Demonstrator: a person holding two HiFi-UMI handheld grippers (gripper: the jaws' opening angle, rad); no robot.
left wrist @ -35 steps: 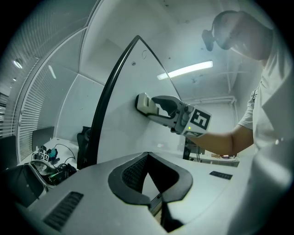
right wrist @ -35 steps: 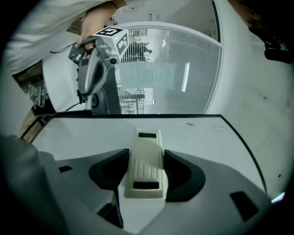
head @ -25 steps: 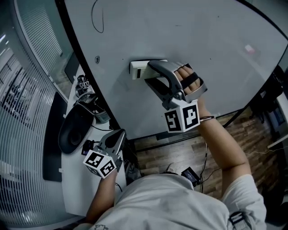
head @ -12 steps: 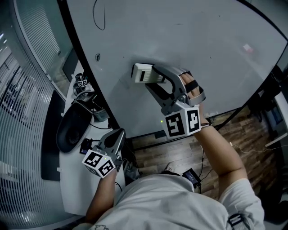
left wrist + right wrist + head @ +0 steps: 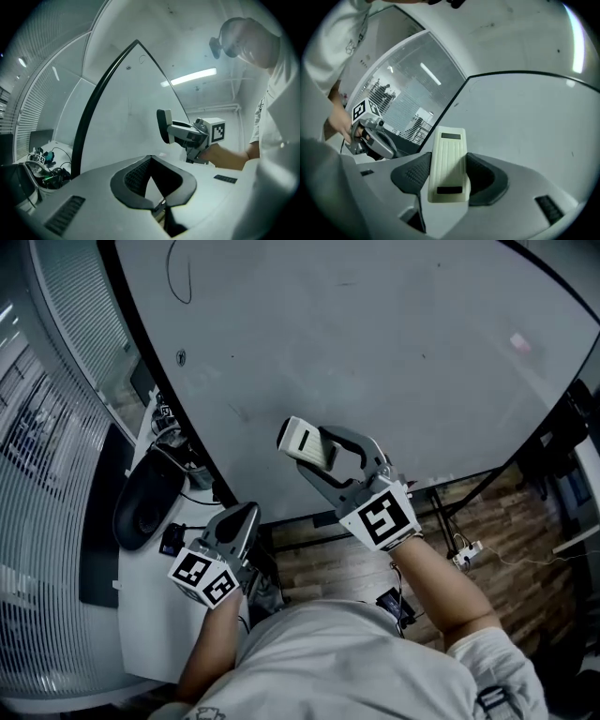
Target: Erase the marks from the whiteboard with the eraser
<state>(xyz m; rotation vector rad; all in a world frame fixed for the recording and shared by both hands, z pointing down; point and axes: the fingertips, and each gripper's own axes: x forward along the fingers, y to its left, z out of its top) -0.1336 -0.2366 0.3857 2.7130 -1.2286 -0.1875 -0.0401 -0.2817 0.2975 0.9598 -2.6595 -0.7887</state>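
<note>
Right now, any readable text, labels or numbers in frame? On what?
No words or numbers can be read.
Right-hand marker cube and left-hand marker cube: square patterns, not text.
Shirt print: too blurred to read.
Whiteboard: only a pen loop, no writing.
Eraser: no label shows.

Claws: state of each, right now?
Left claw: shut, nothing in it.
Right claw: shut on the eraser.
</note>
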